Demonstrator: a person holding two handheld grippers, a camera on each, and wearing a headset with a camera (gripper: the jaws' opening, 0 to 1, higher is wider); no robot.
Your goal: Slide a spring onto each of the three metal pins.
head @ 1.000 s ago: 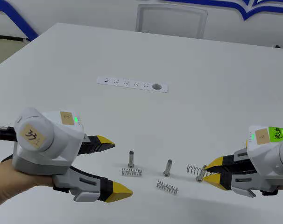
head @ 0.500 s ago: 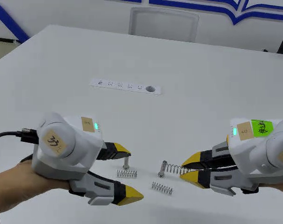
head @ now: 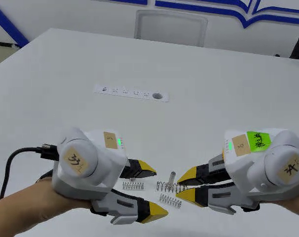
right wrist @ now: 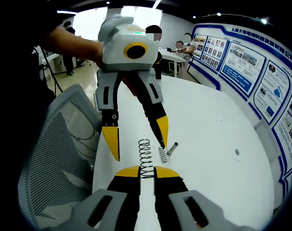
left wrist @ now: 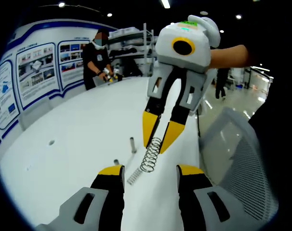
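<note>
Pinching a spring (head: 167, 186) by one end, the right gripper (head: 183, 185) has its jaws pretty much closed, spring just beside an upright pin (head: 172, 176); the left gripper (head: 160, 192) hangs wide open, holding nothing.

table (head: 90, 54) beyond power strip (head: 130, 92): open | near: pin (head: 172, 176), springs (head: 133, 185) obstruct

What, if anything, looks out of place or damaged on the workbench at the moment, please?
Nothing stands out. The left spring and the near spring lie flat on the table, the pin stands upright, and the right gripper holds the third spring, apparently unbent.
</note>
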